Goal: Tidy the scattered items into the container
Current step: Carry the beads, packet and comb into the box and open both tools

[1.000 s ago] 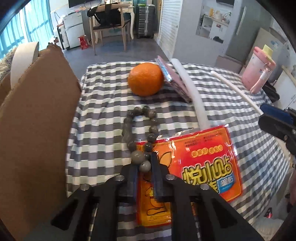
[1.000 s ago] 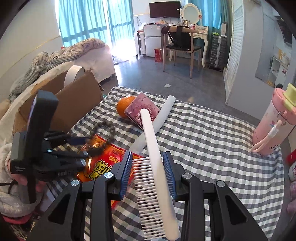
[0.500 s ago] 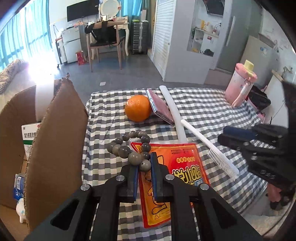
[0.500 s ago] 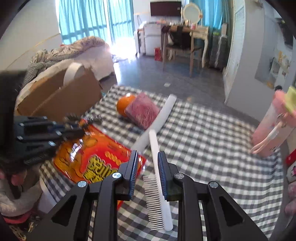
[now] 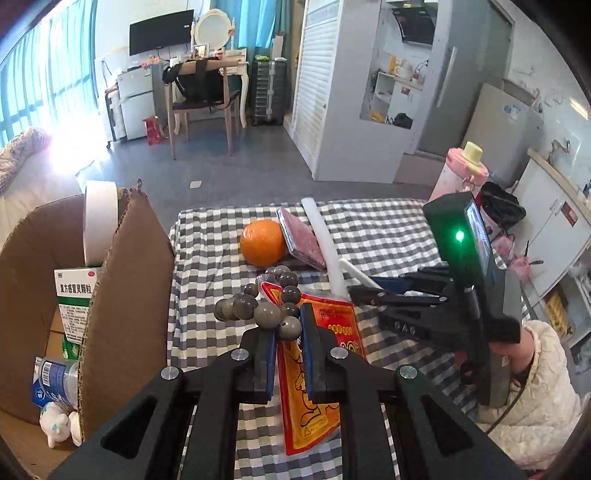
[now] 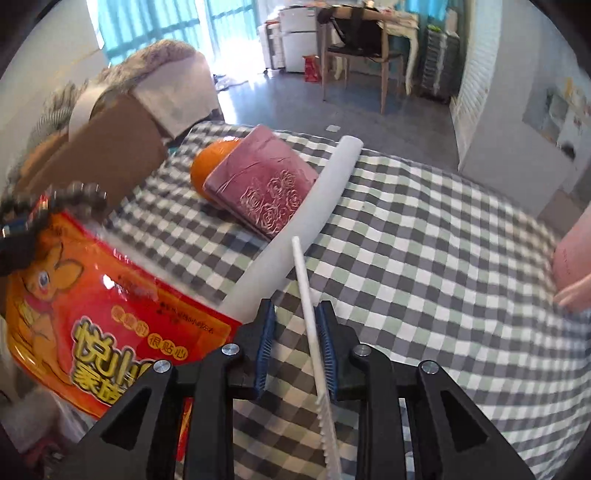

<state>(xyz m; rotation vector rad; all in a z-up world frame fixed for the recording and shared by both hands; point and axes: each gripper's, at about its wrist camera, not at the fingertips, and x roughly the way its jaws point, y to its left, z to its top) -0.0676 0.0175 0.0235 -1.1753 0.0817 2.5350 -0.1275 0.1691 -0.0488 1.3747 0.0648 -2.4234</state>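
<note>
Left wrist view: left gripper point(image 5: 287, 325) low centre, pinching bead bracelet point(image 5: 266, 301) with orange packet point(image 5: 314, 373). Cardboard box point(image 5: 125, 295) left; orange point(image 5: 263, 242) on checked table point(image 5: 384, 229) mid-frame.

Right wrist view: right gripper point(image 6: 294, 332) bottom centre, clamped on white comb point(image 6: 312, 332); box point(image 6: 107, 162) upper left.

The setting is a lived-in studio apartment. A bed with bedding point(image 6: 162, 70) stands by curtained windows point(image 6: 155, 22), and a wooden chair point(image 5: 201, 99) sits at a white dressing table with a round mirror point(image 5: 210, 26), beside a small fridge point(image 5: 135, 99). A checked tablecloth point(image 6: 424, 236) covers the table in front.
</note>
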